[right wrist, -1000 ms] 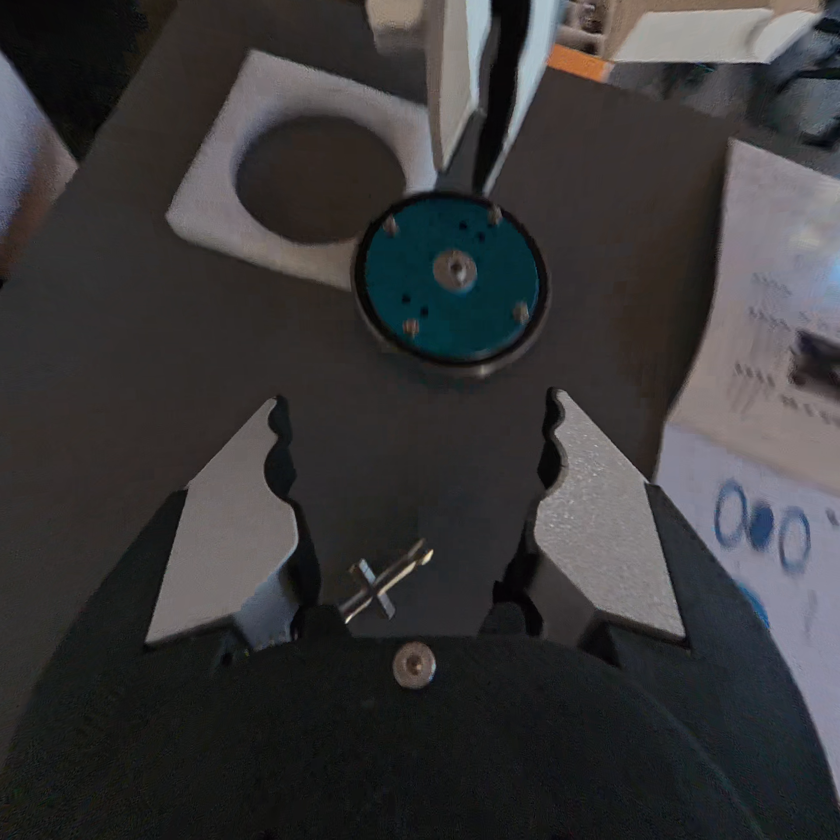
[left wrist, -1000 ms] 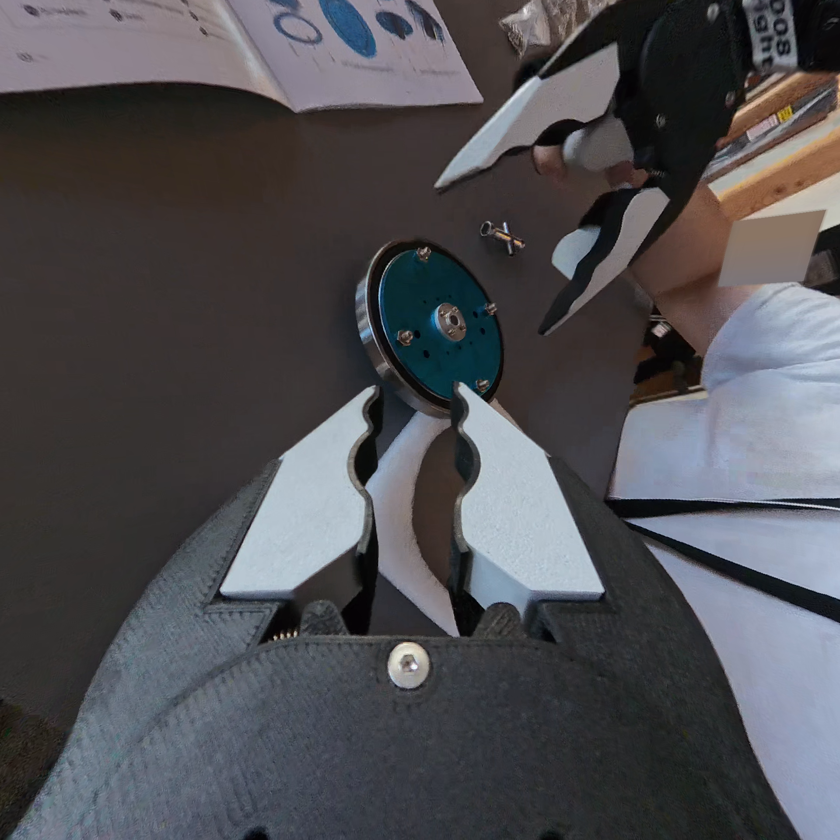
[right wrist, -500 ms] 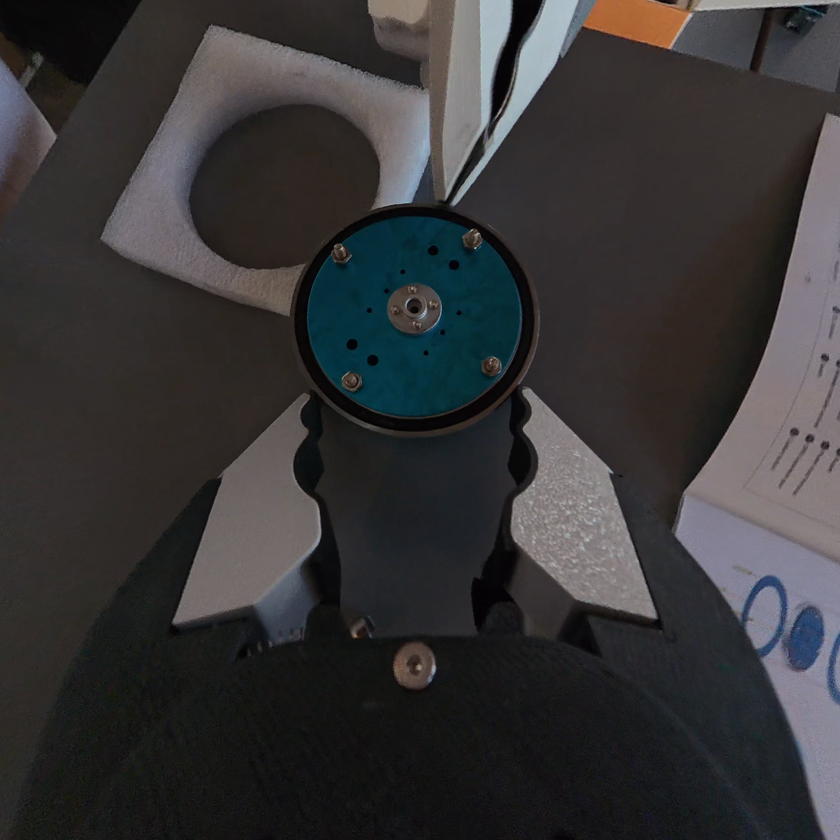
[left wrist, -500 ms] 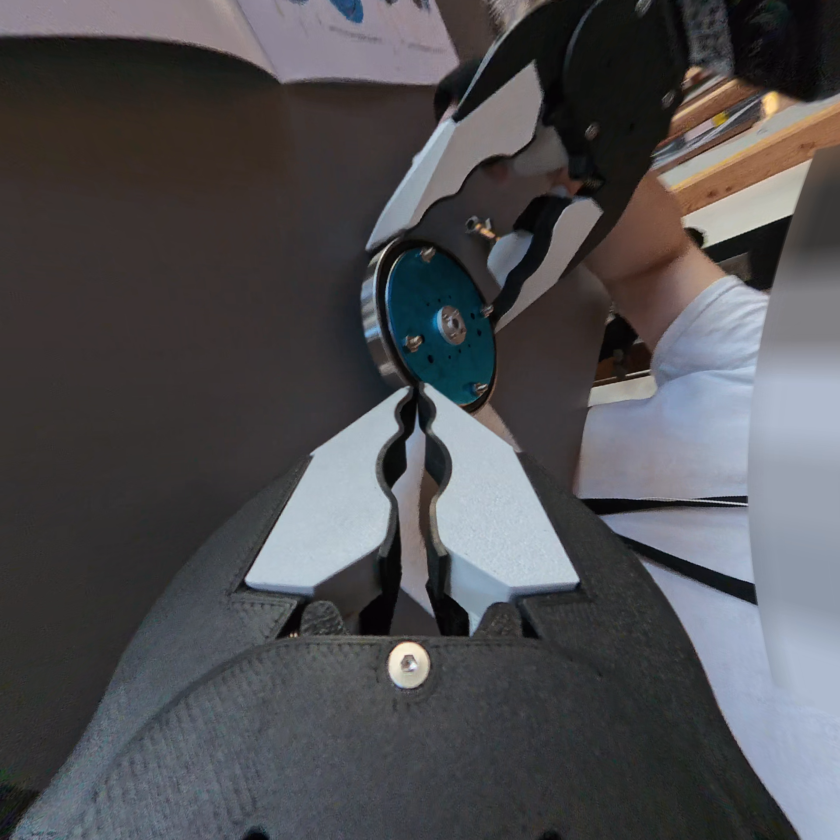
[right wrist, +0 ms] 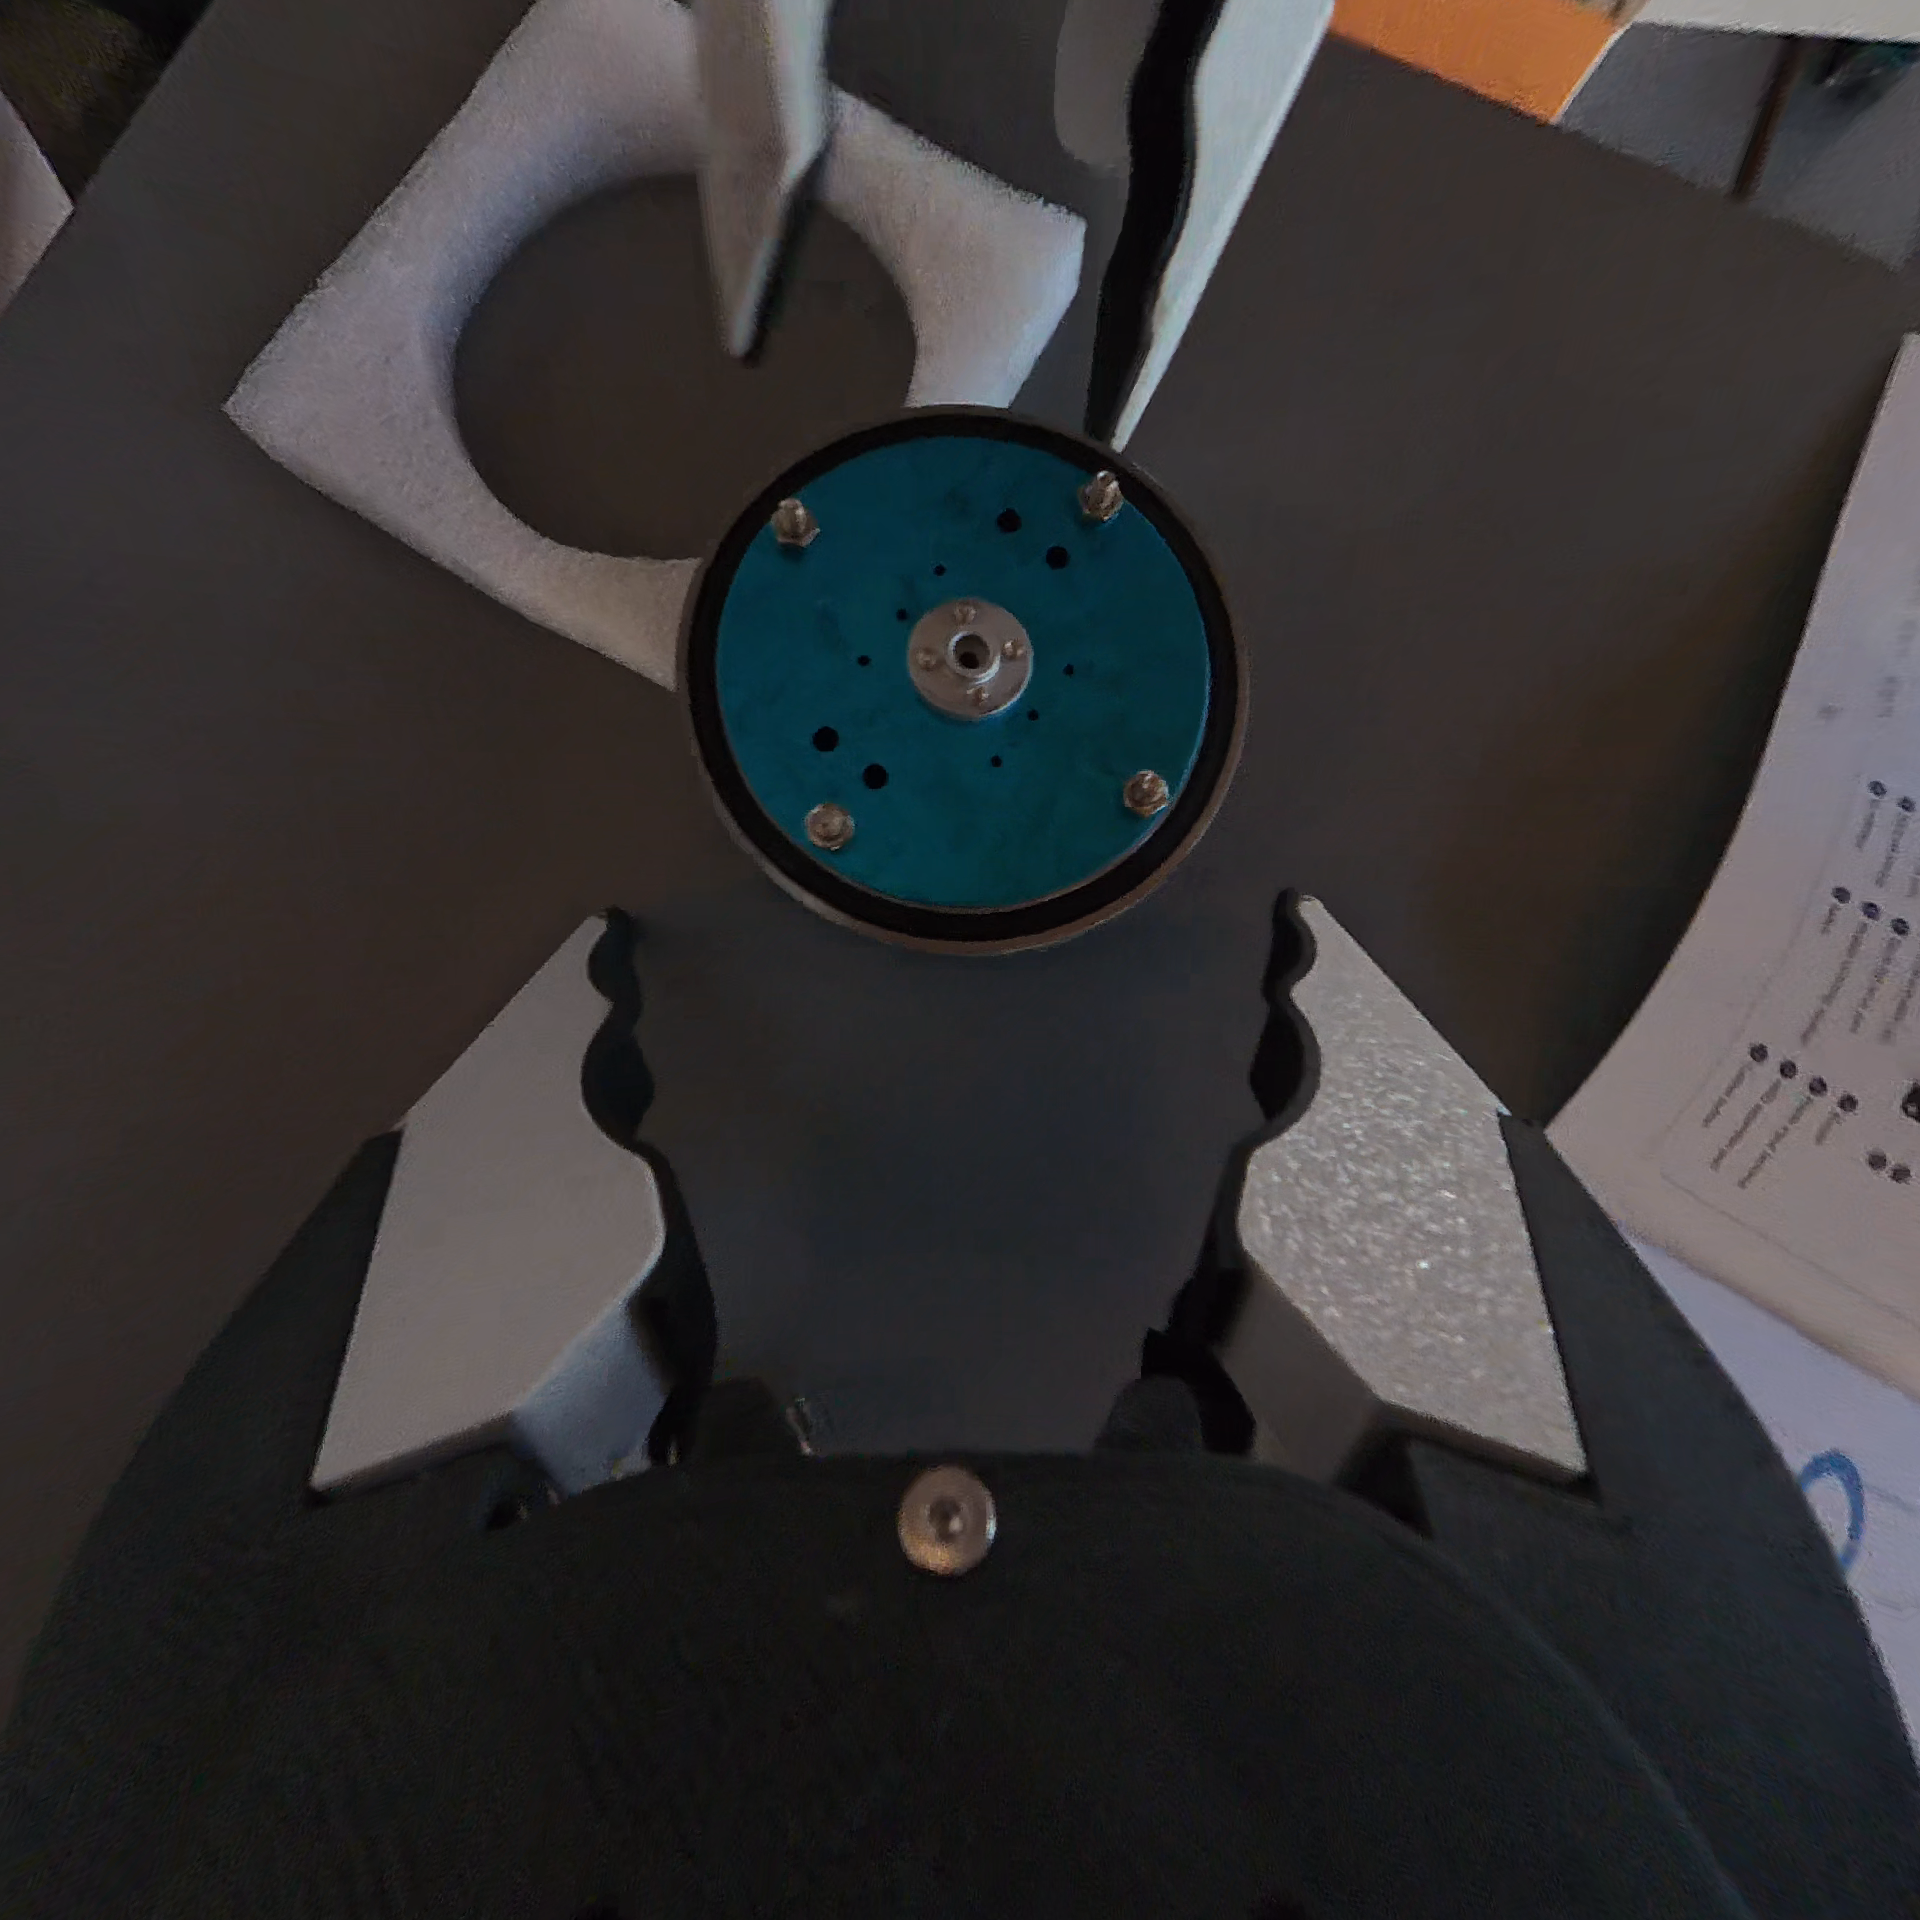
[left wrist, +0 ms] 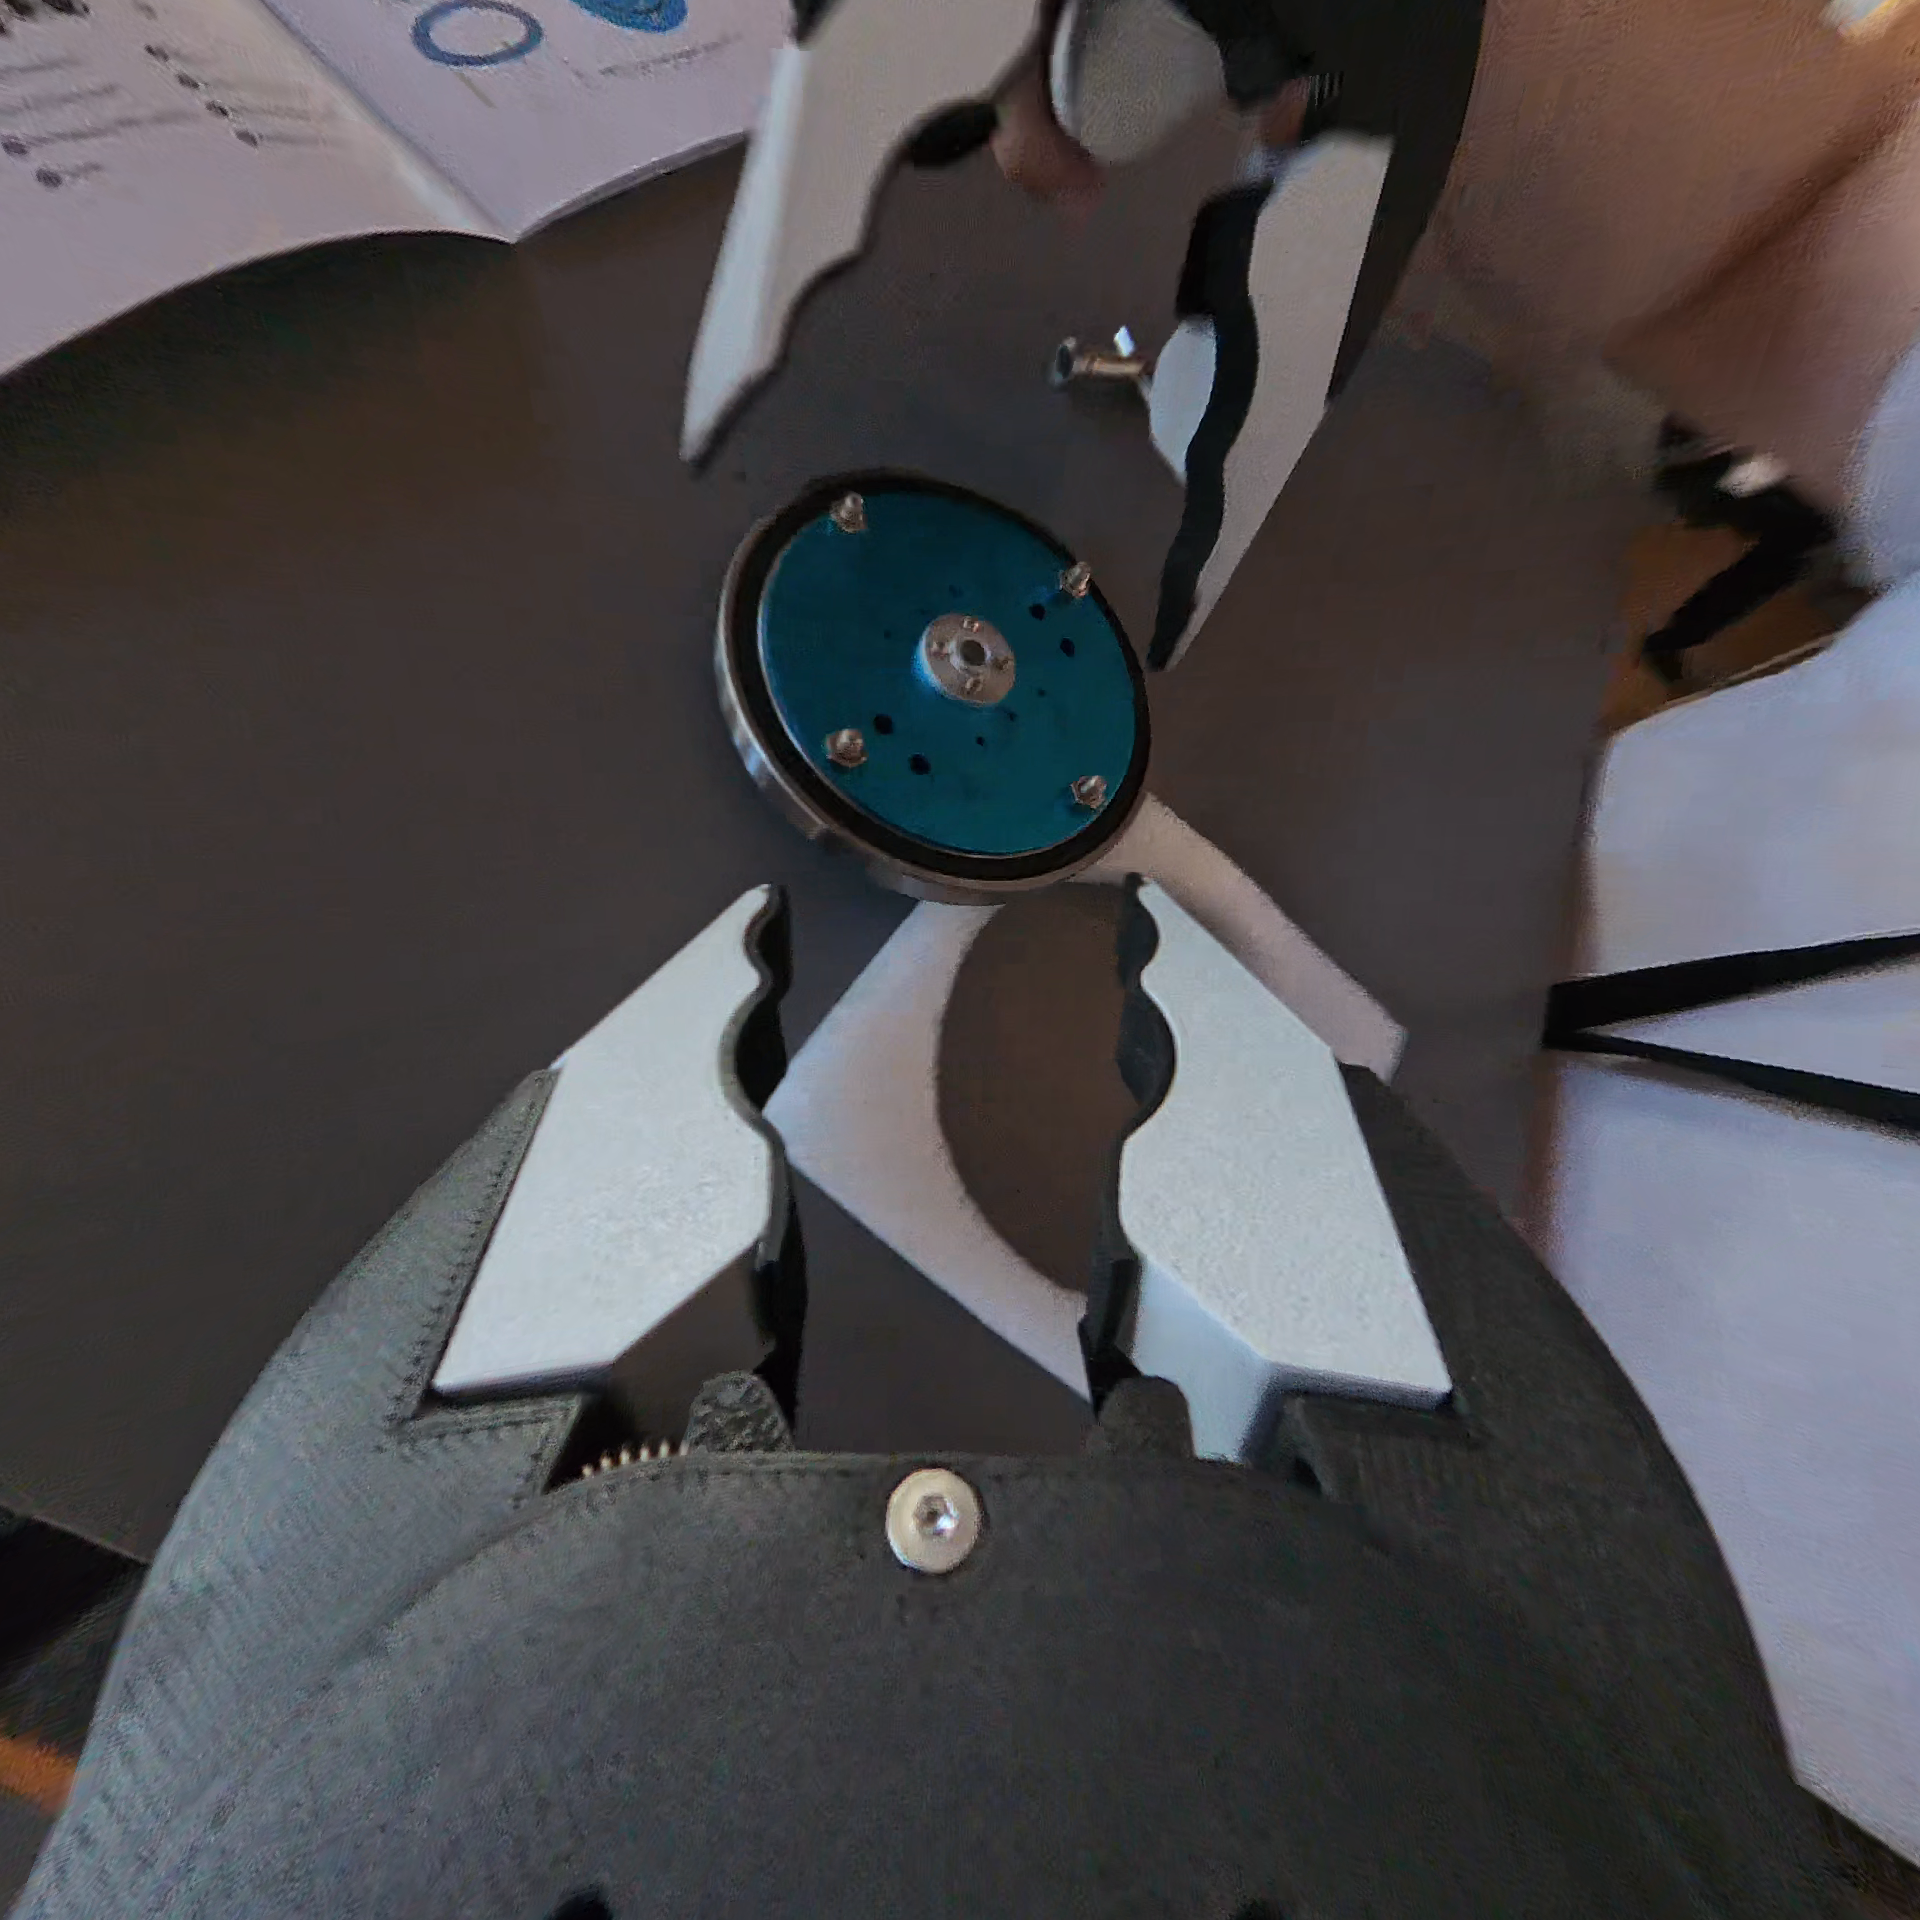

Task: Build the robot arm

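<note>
Disc [right wrist: 966, 675], round, blue-faced with a metal rim, flat on the dark tabletop [right wrist: 312, 831], one edge overlapping a white foam square [right wrist: 353, 416] with a round hole. Left gripper [left wrist: 951, 904] and right gripper [right wrist: 951, 914] face it from opposite sides, fingers apart, holding nothing. Small metal cross-shaped piece [left wrist: 1091, 364] near the right fingers; open booklet [left wrist: 312, 125] well aside.

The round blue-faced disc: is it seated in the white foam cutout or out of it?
Out. The disc lies on the dark table, overlapping only the edge of the foam, whose round cutout shows bare table.
</note>
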The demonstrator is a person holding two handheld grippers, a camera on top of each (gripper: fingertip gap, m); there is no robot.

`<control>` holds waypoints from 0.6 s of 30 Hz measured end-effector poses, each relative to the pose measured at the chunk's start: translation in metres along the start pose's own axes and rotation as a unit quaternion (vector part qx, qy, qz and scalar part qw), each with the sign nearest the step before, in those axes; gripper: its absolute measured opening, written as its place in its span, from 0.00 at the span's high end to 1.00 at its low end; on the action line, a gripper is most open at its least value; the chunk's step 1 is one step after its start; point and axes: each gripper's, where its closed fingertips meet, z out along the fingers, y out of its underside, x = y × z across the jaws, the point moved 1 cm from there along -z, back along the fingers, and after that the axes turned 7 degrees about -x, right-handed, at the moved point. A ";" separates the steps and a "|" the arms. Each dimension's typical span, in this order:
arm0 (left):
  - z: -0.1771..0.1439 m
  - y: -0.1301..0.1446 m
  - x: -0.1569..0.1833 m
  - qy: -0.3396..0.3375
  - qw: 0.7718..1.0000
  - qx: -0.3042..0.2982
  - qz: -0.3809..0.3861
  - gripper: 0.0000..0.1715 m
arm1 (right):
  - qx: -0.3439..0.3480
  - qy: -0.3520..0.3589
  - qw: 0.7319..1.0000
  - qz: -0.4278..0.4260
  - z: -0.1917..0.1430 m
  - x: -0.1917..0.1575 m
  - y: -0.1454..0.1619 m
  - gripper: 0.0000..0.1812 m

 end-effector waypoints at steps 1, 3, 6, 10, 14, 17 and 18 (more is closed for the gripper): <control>0.004 0.001 0.001 -0.041 0.999 -0.008 0.019 0.58 | -0.006 -0.015 1.000 -0.004 0.002 0.002 0.000 0.32; 0.011 -0.001 0.003 -0.106 0.993 -0.011 0.054 0.58 | -0.008 -0.044 0.999 -0.009 0.006 0.005 -0.002 0.33; 0.016 -0.005 0.002 -0.164 0.984 -0.012 0.074 0.61 | 0.010 -0.068 0.998 -0.010 0.005 0.002 -0.010 0.46; 0.018 -0.007 0.004 -0.160 0.985 0.008 0.060 0.65 | 0.014 -0.034 0.999 -0.013 0.003 0.005 -0.006 0.50; 0.011 -0.016 0.001 -0.143 0.988 0.038 0.041 0.73 | 0.033 -0.029 0.998 0.050 -0.002 0.006 -0.004 0.52; 0.005 -0.027 -0.006 -0.146 0.986 0.060 0.046 0.82 | 0.055 -0.040 0.993 0.100 -0.005 0.001 -0.005 0.55; 0.007 -0.027 -0.007 -0.137 0.988 0.050 0.044 0.80 | 0.059 -0.034 0.992 0.108 -0.005 0.001 -0.005 0.58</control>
